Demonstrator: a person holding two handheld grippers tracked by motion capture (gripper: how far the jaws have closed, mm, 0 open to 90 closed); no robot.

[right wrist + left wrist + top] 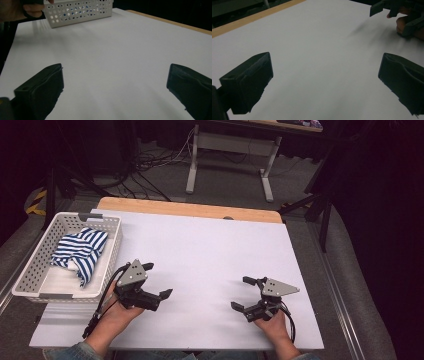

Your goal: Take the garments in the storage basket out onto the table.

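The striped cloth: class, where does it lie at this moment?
In the high view, the blue-and-white striped cloth lies bunched inside the white perforated basket at the table's left edge, just beyond the left tool, which is open and clear of it.

On my table (210, 250) the basket (112, 247) sits at the left edge, toward the far side, and the shirt (80, 251) lies inside it, bunched toward its far end. My left gripper (159, 281) hovers just right of the basket's near corner. My right gripper (243, 293) is well apart from it, over the near right part of the table. Bare table lies between the two. Beyond the far edge a desk frame (227, 155) stands on the floor, with cables (150, 162) to its left.
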